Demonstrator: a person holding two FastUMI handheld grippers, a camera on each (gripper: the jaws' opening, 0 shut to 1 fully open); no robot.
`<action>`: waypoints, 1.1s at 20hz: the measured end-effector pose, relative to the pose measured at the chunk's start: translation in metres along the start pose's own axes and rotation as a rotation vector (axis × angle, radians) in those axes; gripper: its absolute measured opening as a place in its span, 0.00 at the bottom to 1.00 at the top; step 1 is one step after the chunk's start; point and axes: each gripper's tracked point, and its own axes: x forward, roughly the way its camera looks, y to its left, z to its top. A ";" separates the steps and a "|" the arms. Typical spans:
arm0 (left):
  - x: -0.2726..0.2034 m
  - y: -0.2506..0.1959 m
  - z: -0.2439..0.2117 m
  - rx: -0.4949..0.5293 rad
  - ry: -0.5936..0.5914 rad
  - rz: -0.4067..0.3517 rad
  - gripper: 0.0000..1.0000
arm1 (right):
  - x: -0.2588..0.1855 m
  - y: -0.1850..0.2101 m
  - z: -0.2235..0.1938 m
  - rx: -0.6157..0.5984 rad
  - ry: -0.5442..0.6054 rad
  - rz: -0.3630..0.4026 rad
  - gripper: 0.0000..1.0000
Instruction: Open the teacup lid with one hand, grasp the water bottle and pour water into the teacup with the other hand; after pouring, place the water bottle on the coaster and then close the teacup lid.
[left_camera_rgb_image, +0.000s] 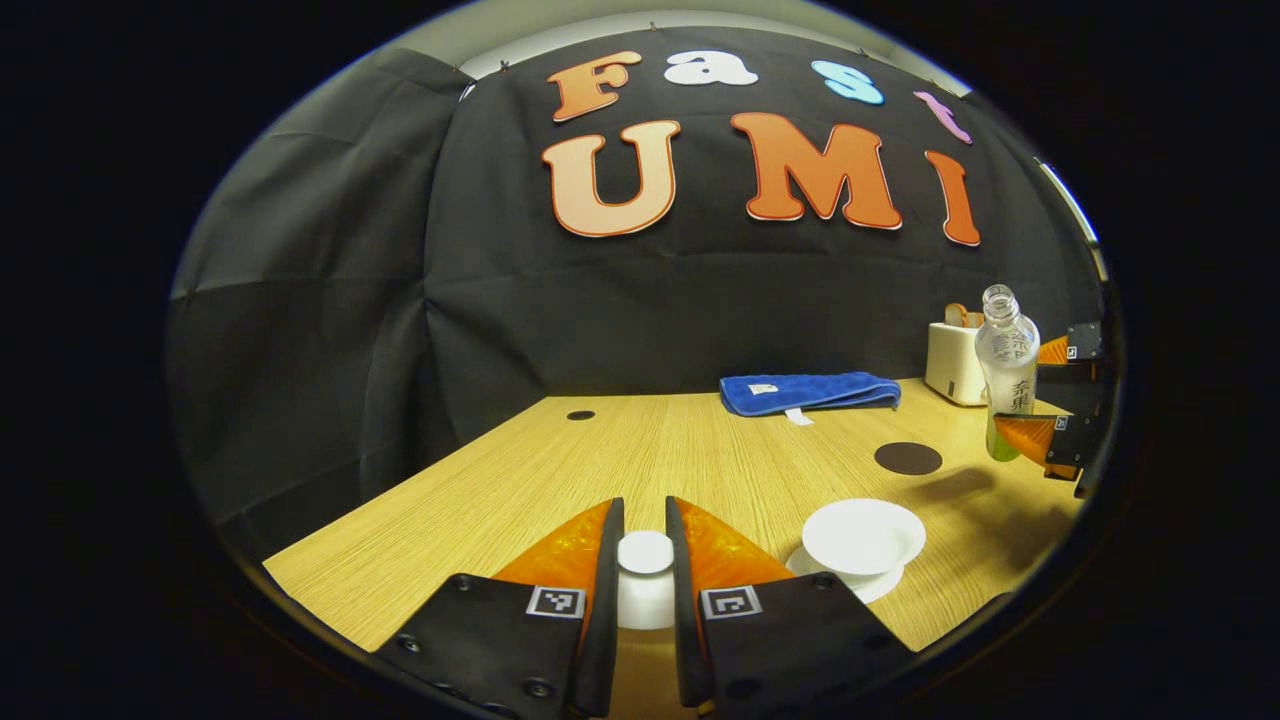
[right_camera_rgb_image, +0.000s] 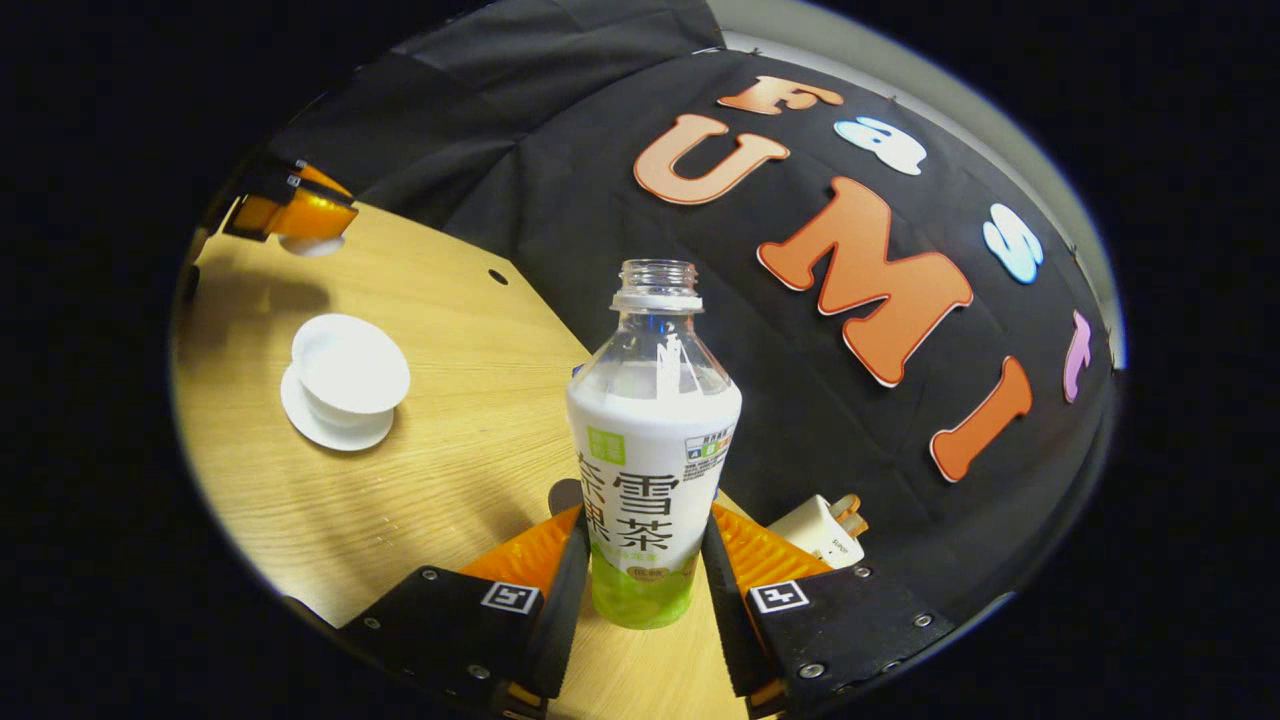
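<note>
A: Which hand-held gripper carries what?

B: The left hand-held gripper (left_camera_rgb_image: 645, 560) pinches the white teacup lid (left_camera_rgb_image: 645, 552) by its knob, both fingers pressing on it, clear of the cup. The right hand-held gripper (right_camera_rgb_image: 640, 570) clamps the water bottle (right_camera_rgb_image: 650, 450) low on its body; the bottle stands upright with its long axis vertical and its mouth uncapped.

A: Where does the teacup lie from the bottle?

B: In the right gripper view the open teacup (right_camera_rgb_image: 350, 365) sits on its saucer (right_camera_rgb_image: 335, 425) to the left of the bottle and farther along the tabletop (right_camera_rgb_image: 450, 470), well apart from it. In the left gripper view the same cup lies just right of the lid-holding fingers (so the left hand is nearer the cup, though the right one must pour).

A: And the coaster?

B: The dark round coaster (left_camera_rgb_image: 908, 458) lies between cup and bottle. The pour probably calls for carrying the bottle leftward over the cup, then tipping its neck toward it.
</note>
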 end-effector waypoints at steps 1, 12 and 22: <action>0.000 0.001 -0.001 0.000 0.003 0.000 0.28 | 0.005 0.000 0.001 -0.032 -0.002 -0.003 0.62; 0.001 0.017 -0.010 -0.017 0.020 0.015 0.28 | 0.016 0.025 0.021 -0.390 -0.076 -0.017 0.62; -0.004 0.029 -0.014 -0.015 0.021 0.025 0.28 | 0.018 0.037 0.040 -0.653 -0.160 -0.052 0.61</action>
